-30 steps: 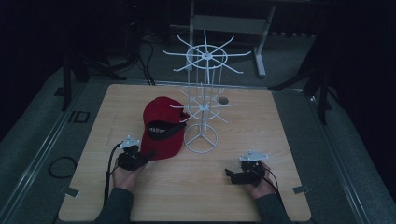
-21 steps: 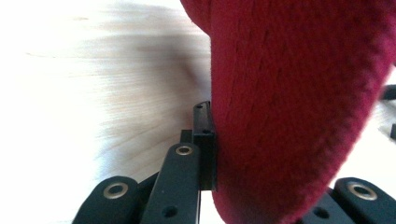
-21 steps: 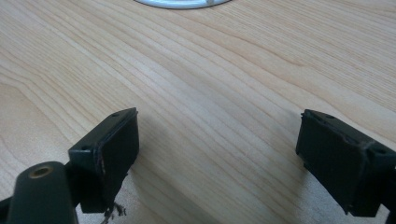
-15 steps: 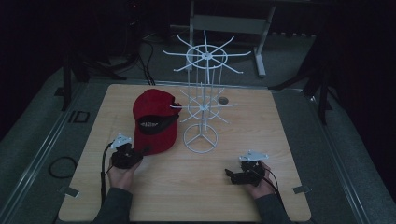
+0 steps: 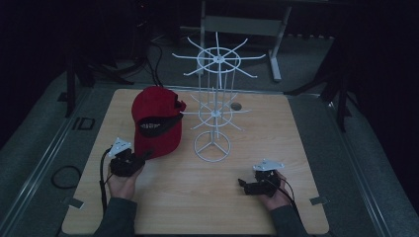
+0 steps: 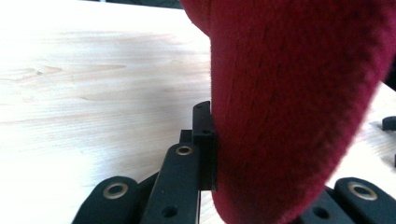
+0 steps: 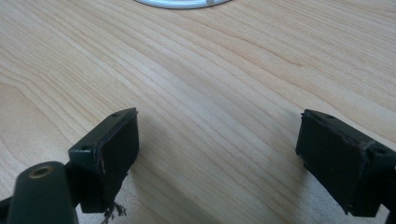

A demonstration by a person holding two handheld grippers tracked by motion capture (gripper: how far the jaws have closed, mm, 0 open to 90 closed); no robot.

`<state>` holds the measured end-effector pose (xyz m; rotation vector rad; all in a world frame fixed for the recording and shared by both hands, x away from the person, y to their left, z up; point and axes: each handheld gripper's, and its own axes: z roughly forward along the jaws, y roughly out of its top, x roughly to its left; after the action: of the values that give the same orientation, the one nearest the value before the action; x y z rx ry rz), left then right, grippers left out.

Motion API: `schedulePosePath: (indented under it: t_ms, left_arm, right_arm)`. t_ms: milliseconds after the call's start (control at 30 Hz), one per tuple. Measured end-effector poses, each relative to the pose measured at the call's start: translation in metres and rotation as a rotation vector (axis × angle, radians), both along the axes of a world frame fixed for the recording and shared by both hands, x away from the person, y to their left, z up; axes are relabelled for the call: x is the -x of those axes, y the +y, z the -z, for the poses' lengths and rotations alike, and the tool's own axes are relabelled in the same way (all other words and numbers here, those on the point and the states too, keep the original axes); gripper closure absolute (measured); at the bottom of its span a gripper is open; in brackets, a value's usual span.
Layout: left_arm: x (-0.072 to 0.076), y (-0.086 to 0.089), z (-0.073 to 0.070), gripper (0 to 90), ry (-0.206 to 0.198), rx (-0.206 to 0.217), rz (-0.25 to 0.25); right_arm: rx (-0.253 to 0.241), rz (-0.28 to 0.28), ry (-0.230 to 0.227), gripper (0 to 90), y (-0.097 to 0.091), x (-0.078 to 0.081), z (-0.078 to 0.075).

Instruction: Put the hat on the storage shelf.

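Note:
A red cap (image 5: 155, 121) hangs tilted above the left half of the wooden table (image 5: 197, 202), its opening and black strap facing me. My left gripper (image 5: 145, 156) is shut on the cap's brim at its lower edge. In the left gripper view the red fabric (image 6: 289, 102) is pressed against one black finger (image 6: 204, 140); the other jaw is hidden behind the cloth. My right gripper (image 5: 241, 184) rests low at the front right, open, with bare wood between its fingers (image 7: 219, 149).
A white wire spinner rack (image 5: 216, 113) stands mid-table on a ring base (image 5: 212, 146), its hook arms reaching toward the cap. A small dark round spot (image 5: 236, 105) lies behind it. Cables and stand legs surround the table on the dark floor.
The left gripper has risen and drawn slightly left with the cap, which has lifted off the table and tipped upright. The right gripper has stayed in place.

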<state>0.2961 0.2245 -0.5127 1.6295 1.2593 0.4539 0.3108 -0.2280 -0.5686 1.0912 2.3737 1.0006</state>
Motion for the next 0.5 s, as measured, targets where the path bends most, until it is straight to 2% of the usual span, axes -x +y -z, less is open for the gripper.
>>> schedulePosePath:
  t_ms: [500]
  left_arm:
    - [0.001, 0.009, -0.02, 85.1, -0.061, 0.03, -0.03]
  right_arm:
    - [0.0, -0.001, -0.001, 13.1, 0.0, 0.0, 0.0]
